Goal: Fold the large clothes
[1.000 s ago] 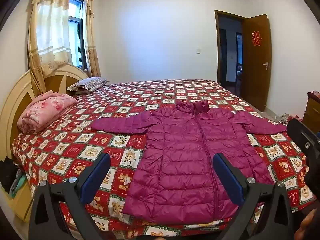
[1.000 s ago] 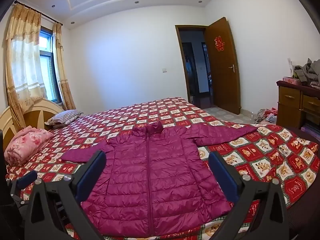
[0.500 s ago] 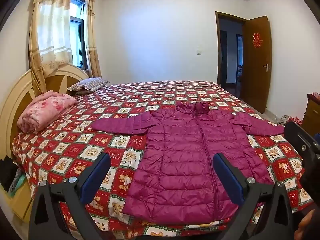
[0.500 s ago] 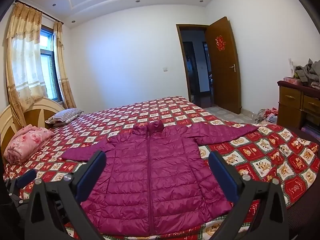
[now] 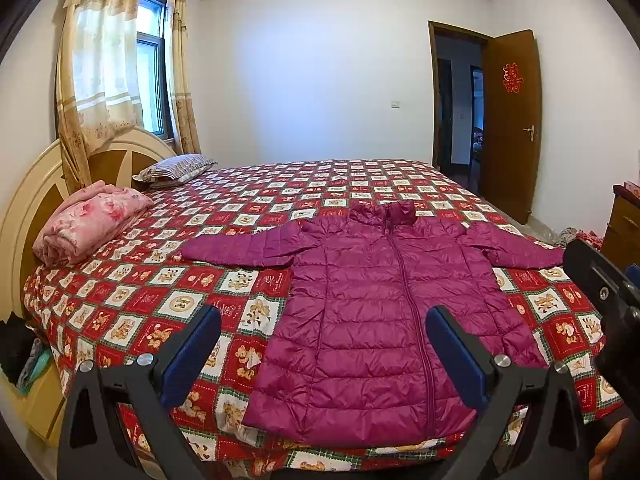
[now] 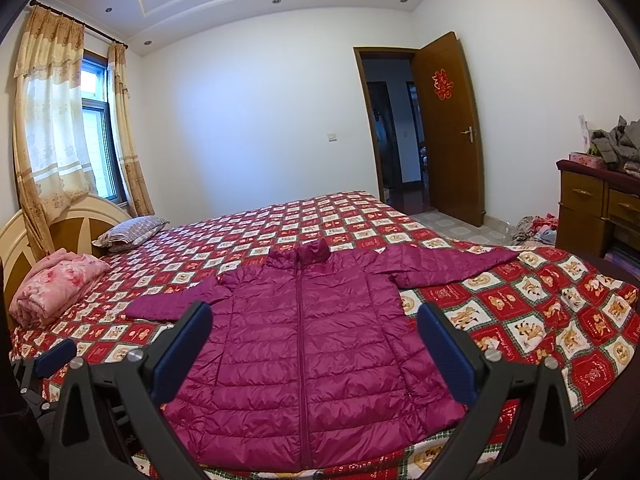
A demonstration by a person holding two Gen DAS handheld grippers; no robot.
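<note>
Here, both the left gripper (image 5: 322,344) and right gripper (image 6: 316,340) hung spread and empty above the flat, zipped magenta jacket (image 6: 304,360).

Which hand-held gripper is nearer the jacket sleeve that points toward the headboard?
Left. The left hand-held gripper hangs open over the hem on that sleeve's side; the right hand-held gripper is open over the jacket middle, farther away.

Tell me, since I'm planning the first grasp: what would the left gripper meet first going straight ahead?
Likely the purple jacket spread on the bed; the open left gripper points at its lower left half, though depth is uncertain.
</note>
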